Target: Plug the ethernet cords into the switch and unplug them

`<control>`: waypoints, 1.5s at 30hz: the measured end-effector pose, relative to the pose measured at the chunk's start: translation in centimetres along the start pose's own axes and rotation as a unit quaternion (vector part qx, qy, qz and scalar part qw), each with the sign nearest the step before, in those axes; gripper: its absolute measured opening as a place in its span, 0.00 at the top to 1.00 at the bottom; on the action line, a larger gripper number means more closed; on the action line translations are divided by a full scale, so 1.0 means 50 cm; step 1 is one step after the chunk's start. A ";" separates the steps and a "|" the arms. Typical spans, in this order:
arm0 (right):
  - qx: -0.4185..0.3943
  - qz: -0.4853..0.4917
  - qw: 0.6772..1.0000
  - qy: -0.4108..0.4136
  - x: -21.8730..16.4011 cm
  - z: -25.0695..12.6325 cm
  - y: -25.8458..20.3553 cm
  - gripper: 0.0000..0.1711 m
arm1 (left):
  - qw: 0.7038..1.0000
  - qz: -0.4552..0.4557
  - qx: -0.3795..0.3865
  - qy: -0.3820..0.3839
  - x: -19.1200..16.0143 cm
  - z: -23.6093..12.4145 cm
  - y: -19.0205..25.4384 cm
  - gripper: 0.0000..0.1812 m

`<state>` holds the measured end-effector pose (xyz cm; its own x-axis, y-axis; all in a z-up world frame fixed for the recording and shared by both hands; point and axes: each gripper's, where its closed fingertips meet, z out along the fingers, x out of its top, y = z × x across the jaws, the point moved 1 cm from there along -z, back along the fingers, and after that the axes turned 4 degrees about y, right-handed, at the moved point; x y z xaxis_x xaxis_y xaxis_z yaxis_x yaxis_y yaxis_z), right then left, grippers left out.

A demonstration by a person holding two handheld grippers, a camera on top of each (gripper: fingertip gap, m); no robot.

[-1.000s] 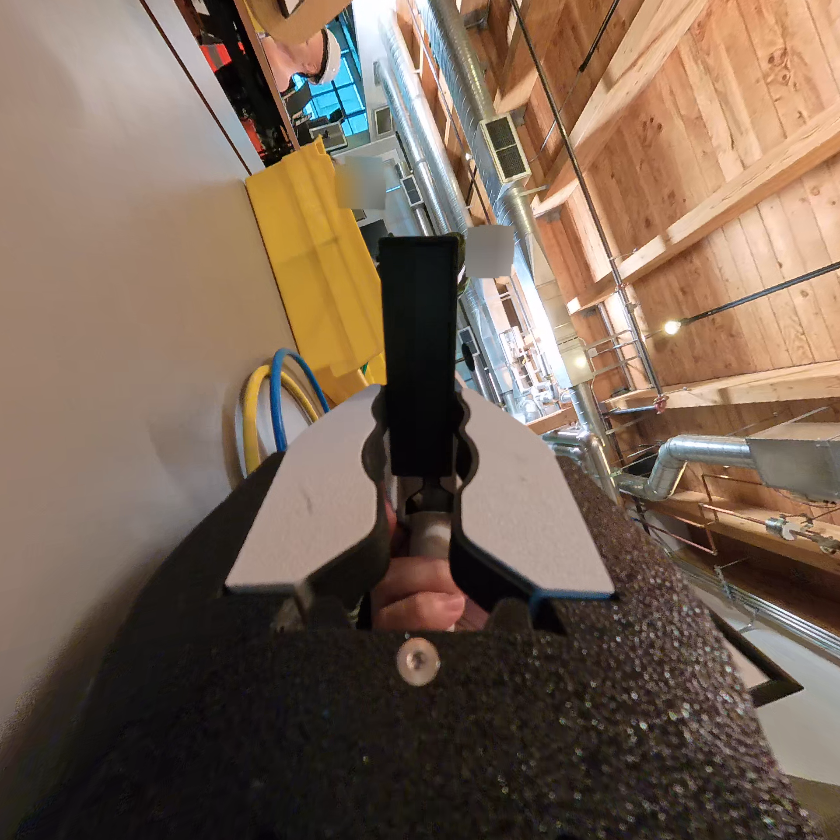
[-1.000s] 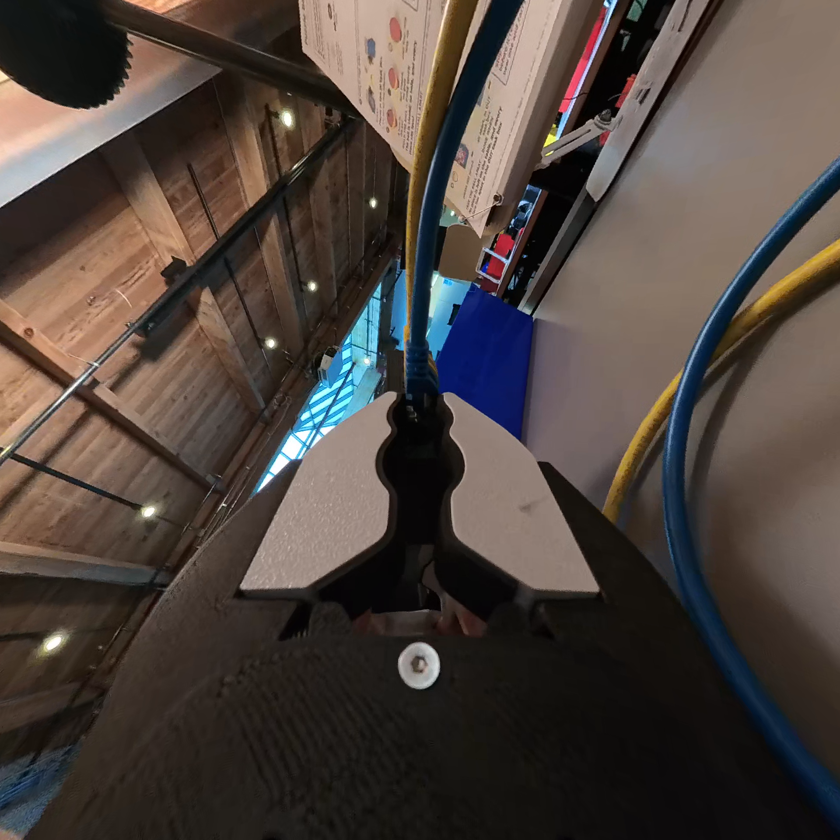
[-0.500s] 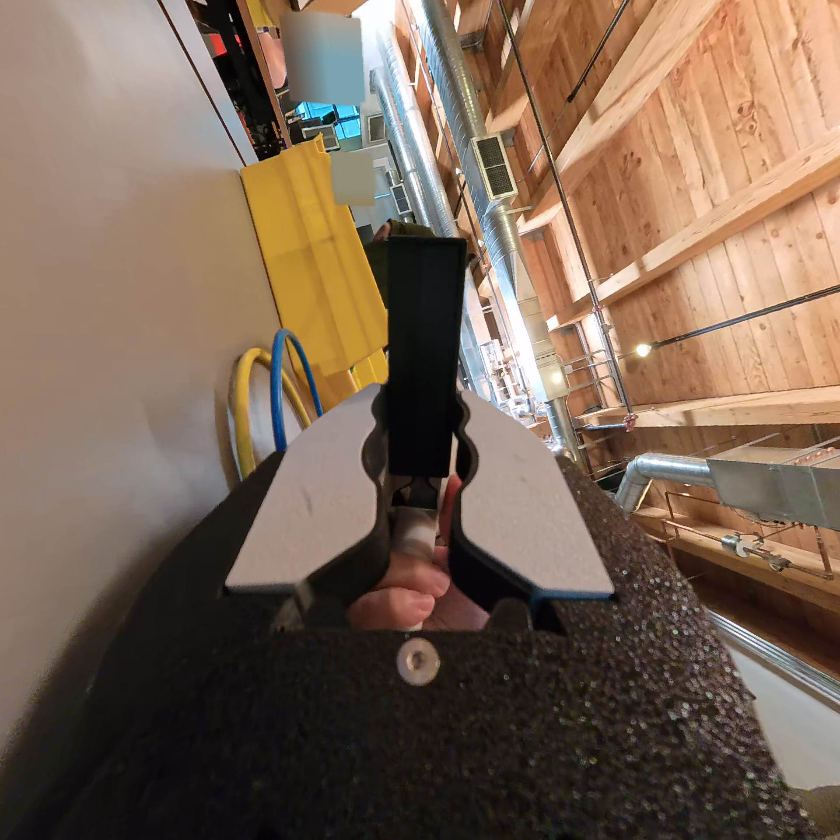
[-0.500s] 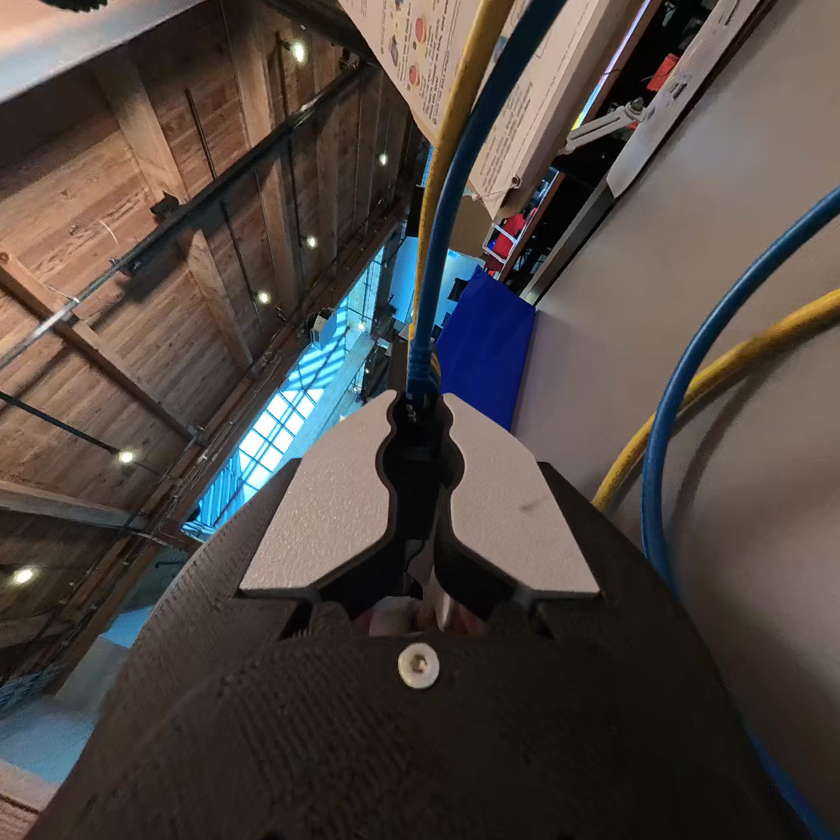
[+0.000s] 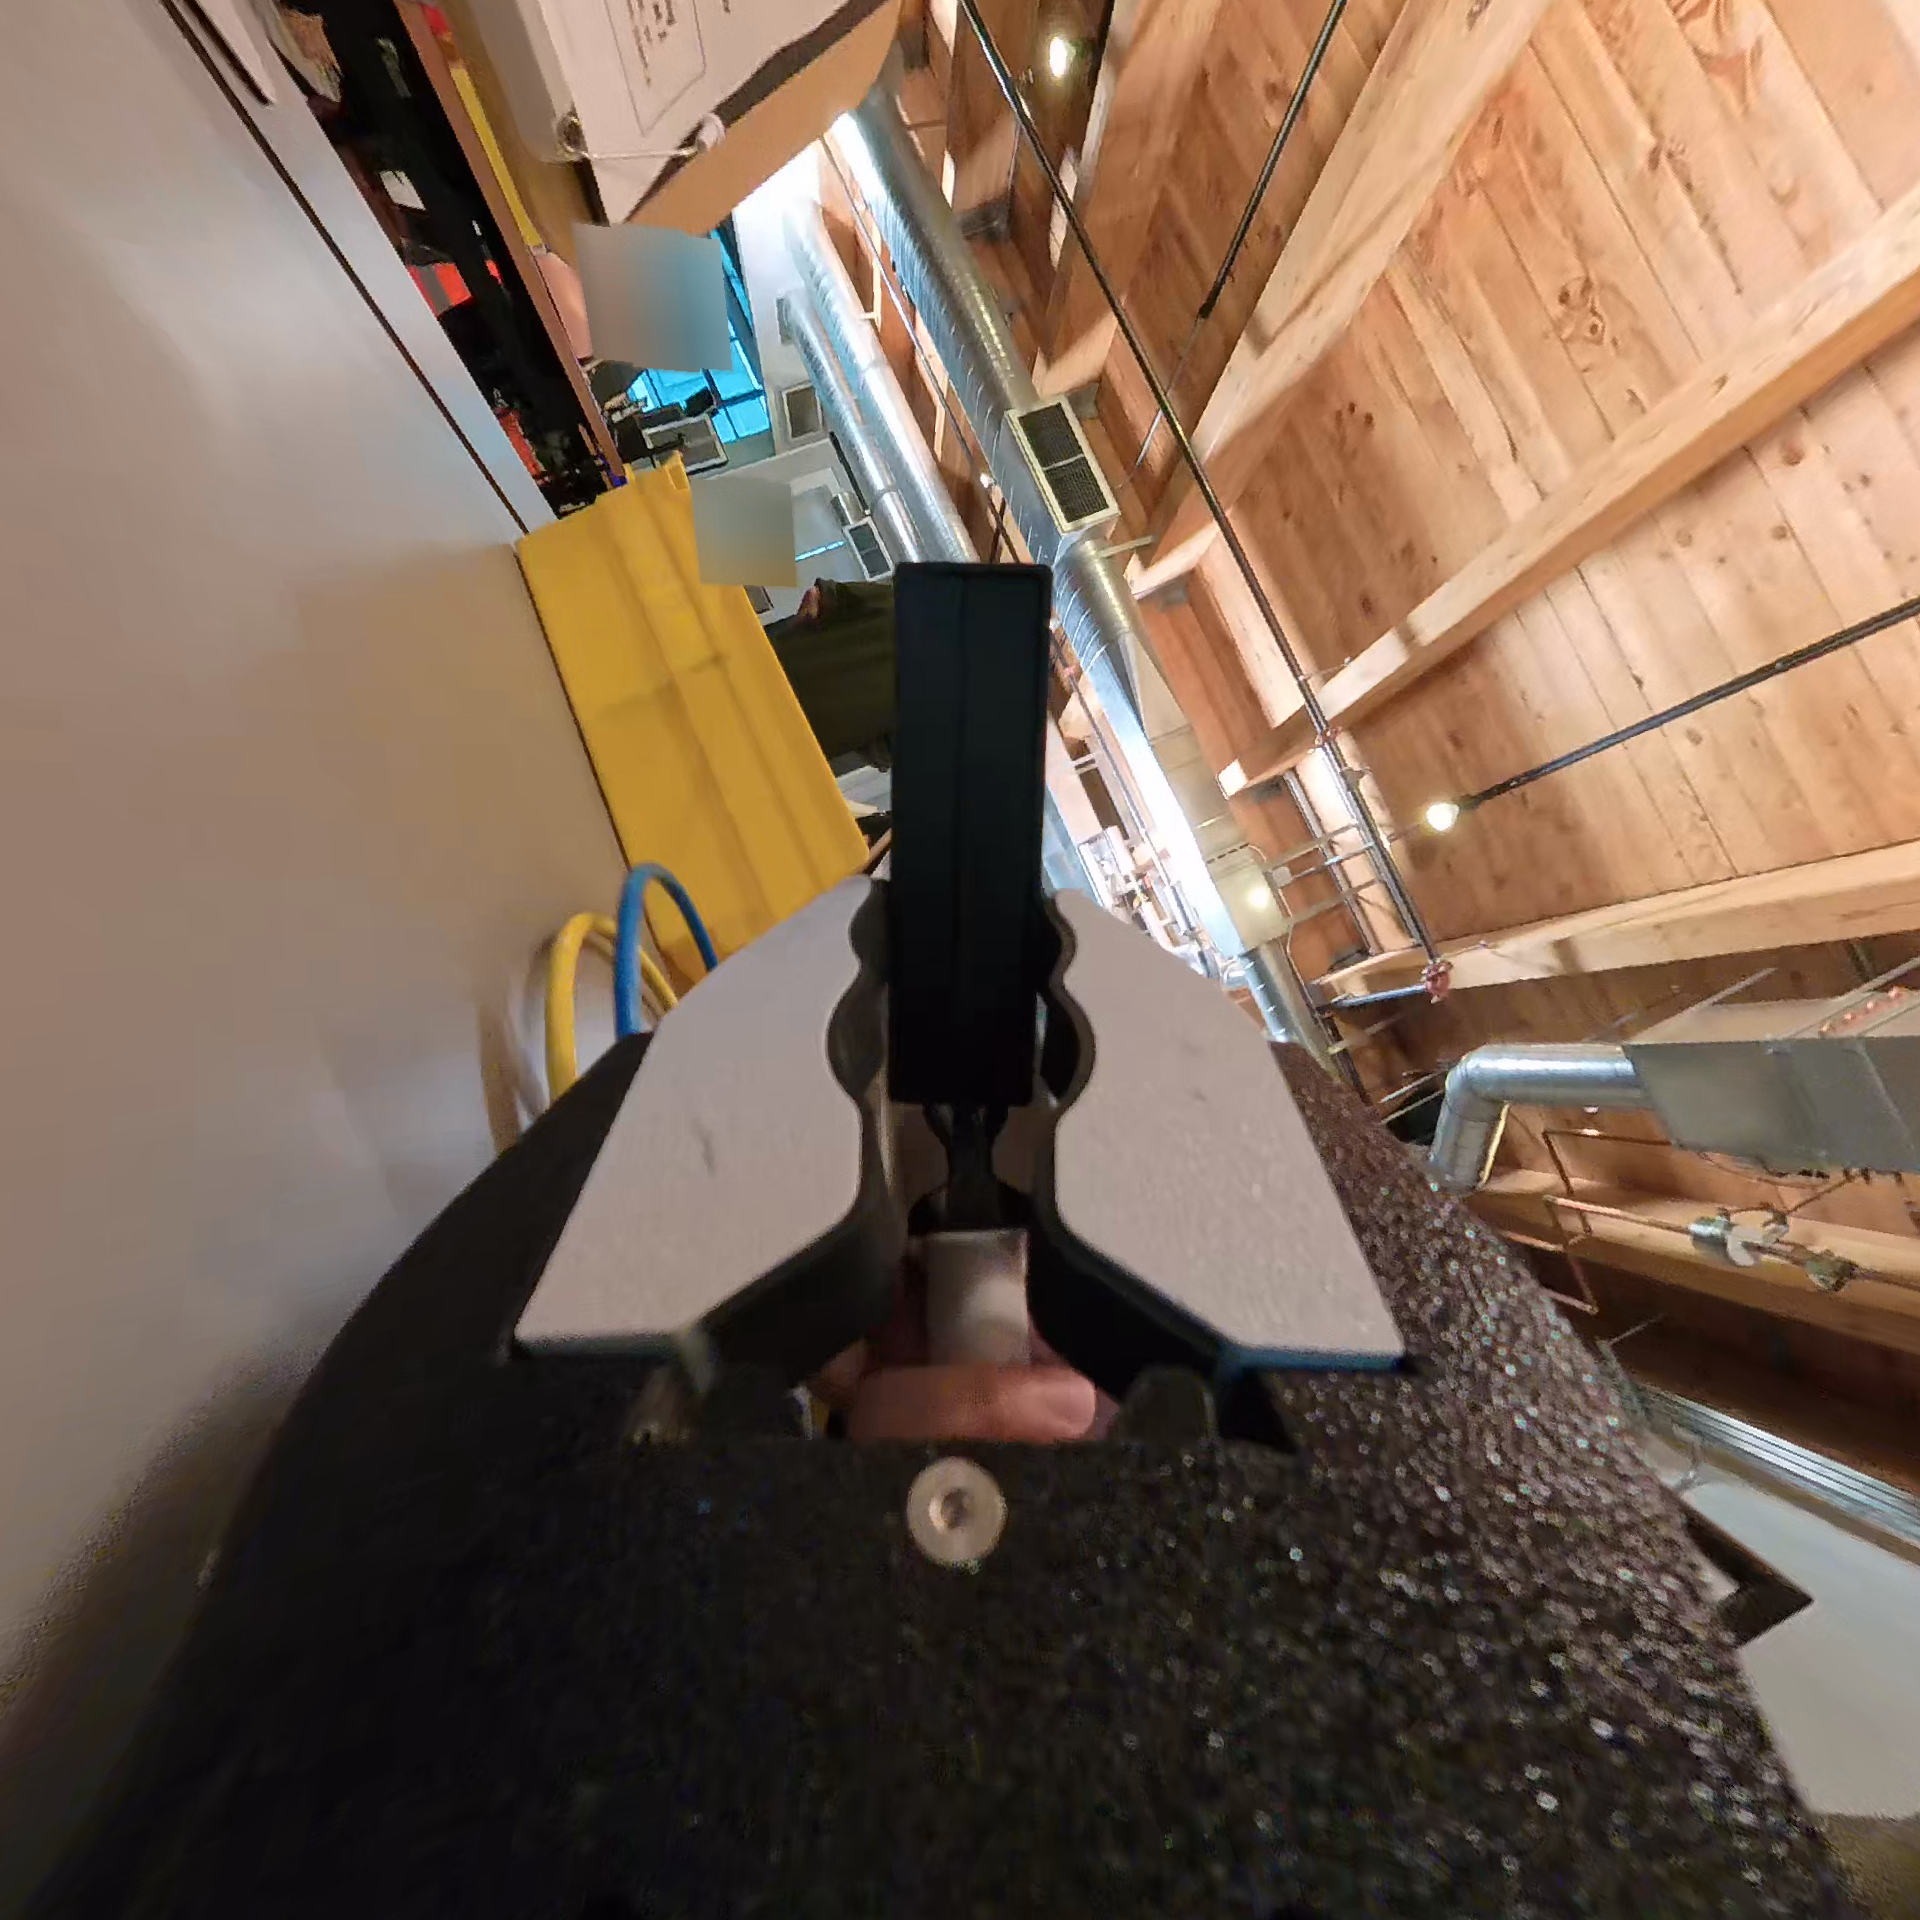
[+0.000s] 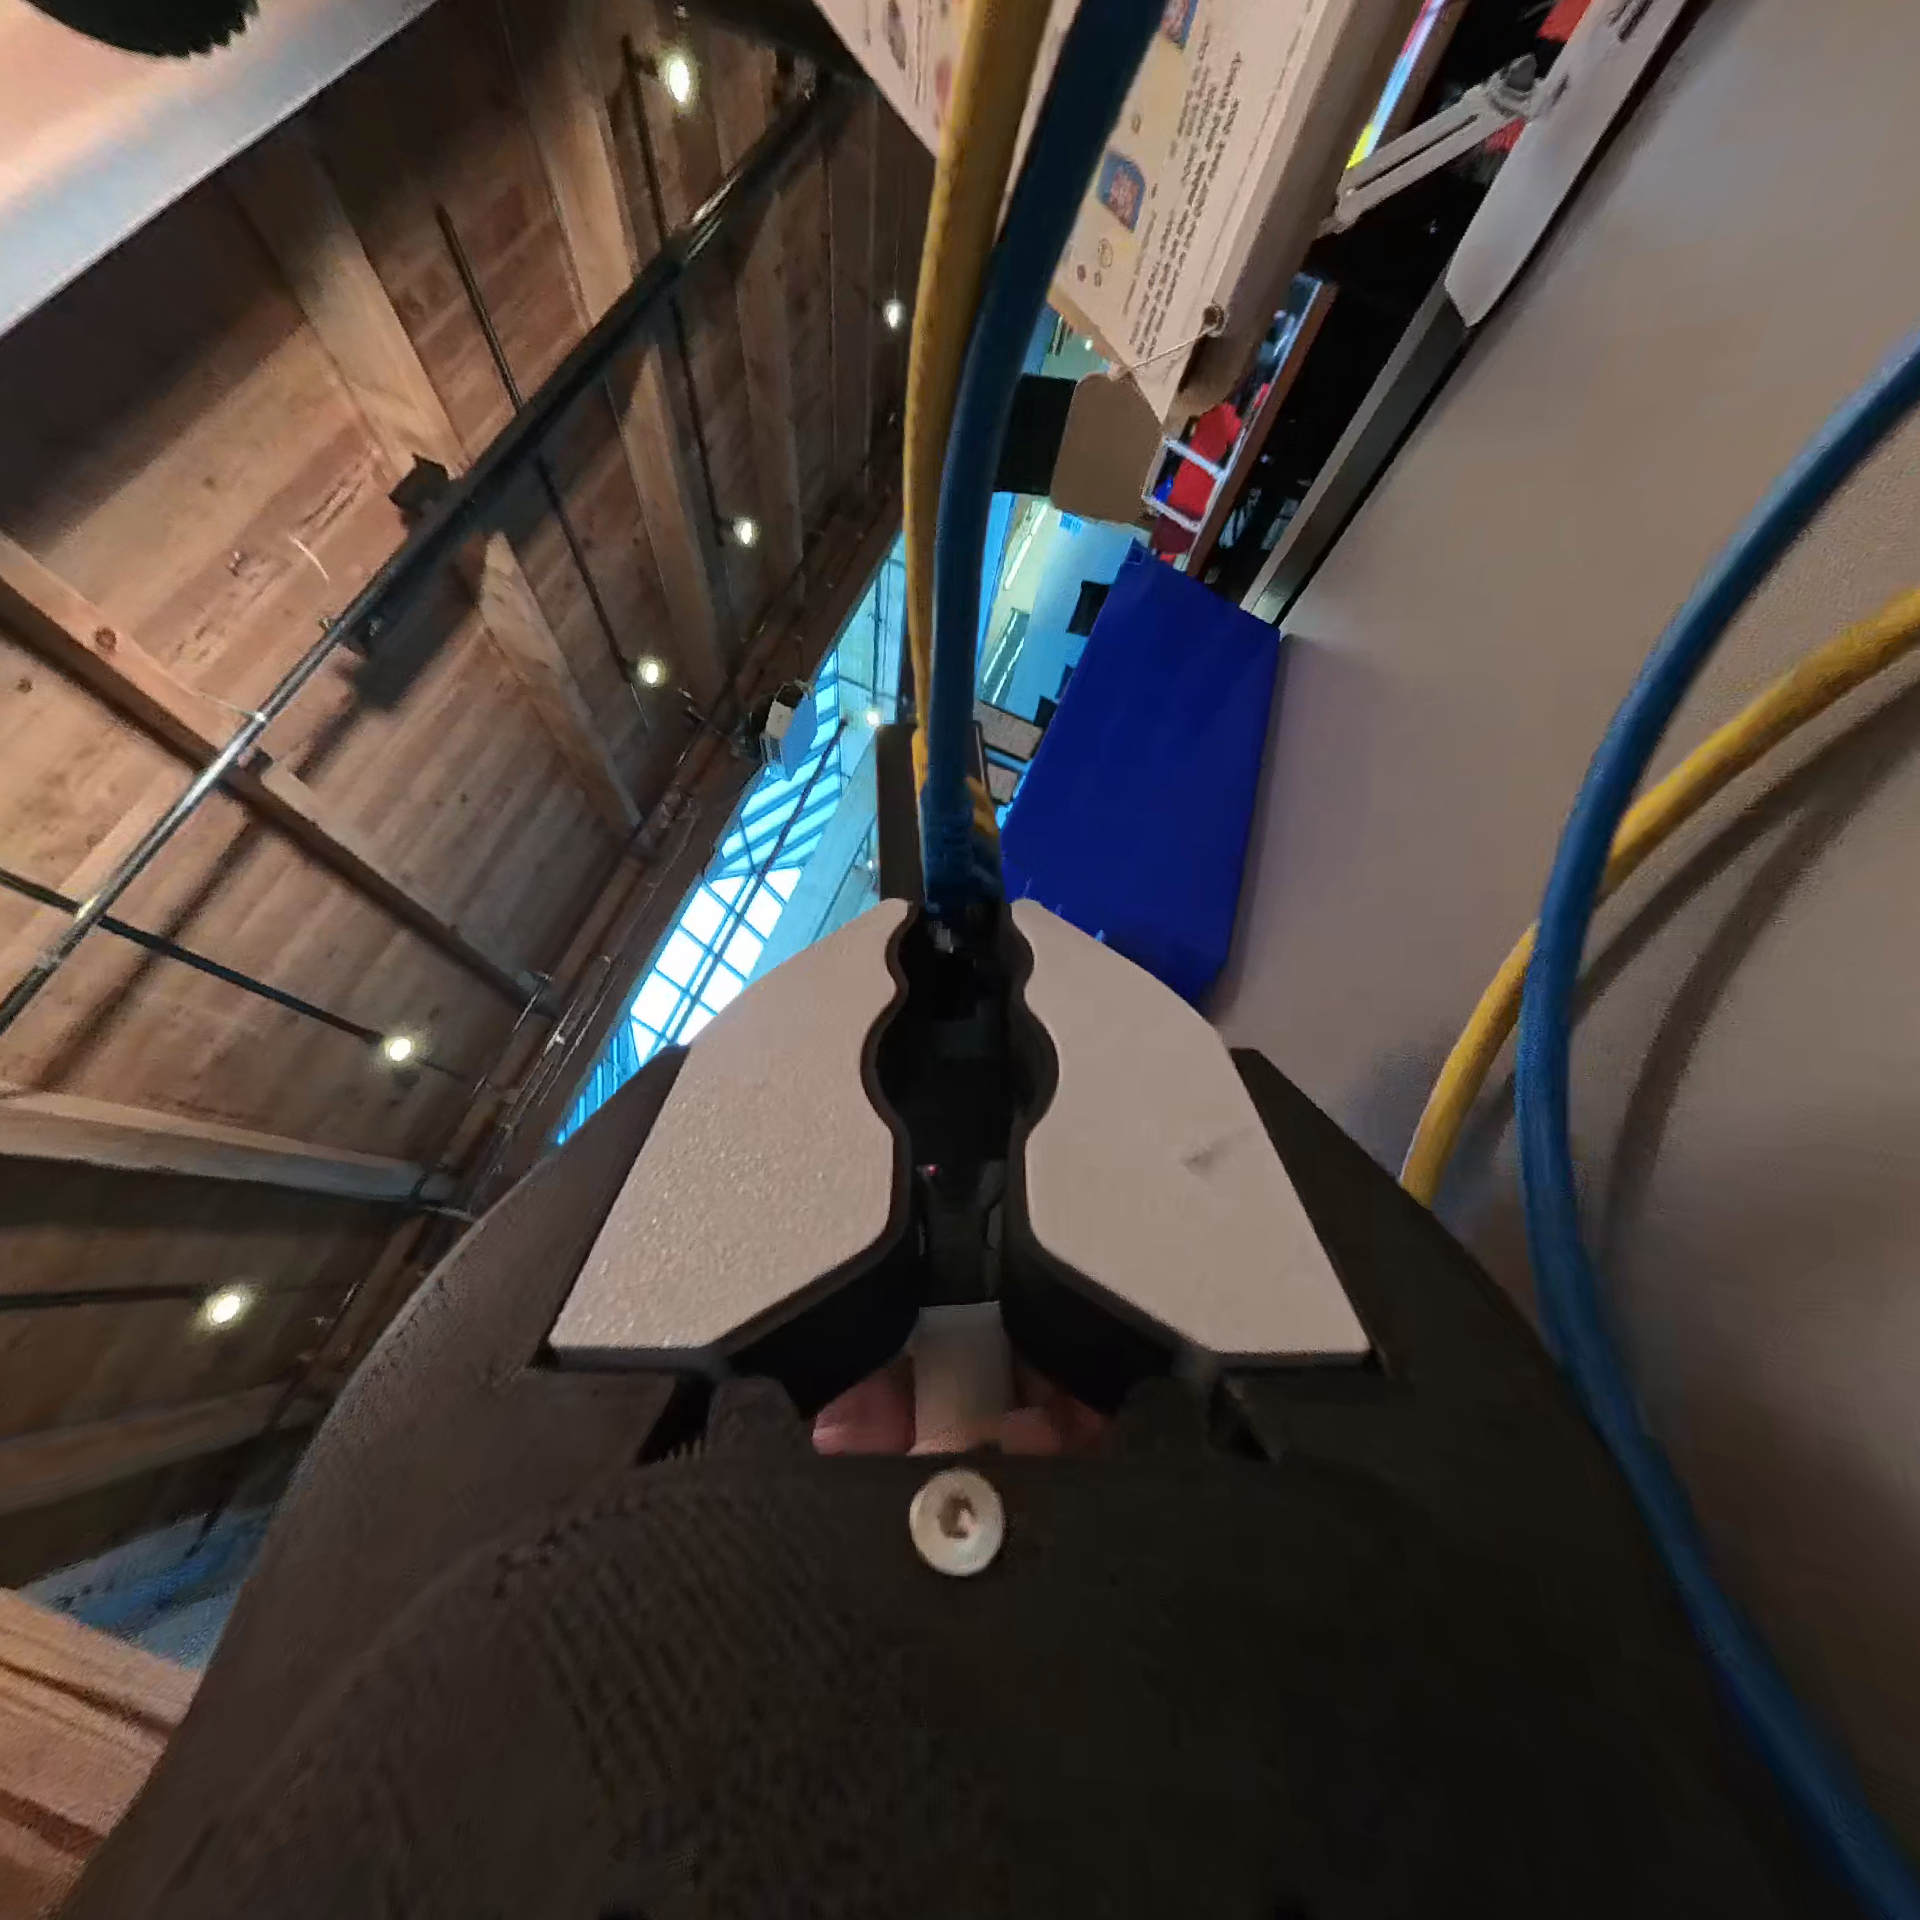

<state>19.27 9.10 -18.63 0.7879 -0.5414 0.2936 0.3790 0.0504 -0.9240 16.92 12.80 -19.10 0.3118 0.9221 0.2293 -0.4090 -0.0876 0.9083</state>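
Note:
In the left wrist view my left gripper is shut on the black switch, held edge-on and sticking out past the fingertips. Its ports are hidden. In the right wrist view my right gripper is shut on the plug end of the blue ethernet cord, which runs straight away from the fingertips. A yellow ethernet cord runs beside it and ends at a thin black edge just past my left fingertip. I cannot tell whether either plug is seated.
The pale table fills the left of the left wrist view, with a yellow bin and cord loops on it. In the right wrist view, blue and yellow cord slack lies on the table by a blue bin. A cardboard sheet hangs above.
Both views have swung a little while both grips held. The yellow bin has slid away in the left view. The cord slack has shifted in the right view.

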 end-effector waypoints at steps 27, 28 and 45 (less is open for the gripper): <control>-0.011 0.017 0.999 0.040 -0.003 0.003 0.014 0.86 | 1.000 -0.013 -0.001 0.002 0.001 0.000 -0.003 0.86; -0.001 0.019 0.999 0.041 -0.002 0.003 0.009 0.90 | 1.000 -0.013 0.000 0.001 0.001 0.000 -0.004 0.86; -0.003 0.008 0.999 0.043 0.008 0.004 0.006 0.91 | 1.000 -0.003 0.002 -0.022 -0.015 0.004 -0.002 0.86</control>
<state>19.80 9.05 -18.73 0.7487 -0.6109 0.2575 0.3644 0.0548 -0.9296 16.89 12.05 -19.29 0.3512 0.9051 0.2398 -0.4039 -0.0846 0.9109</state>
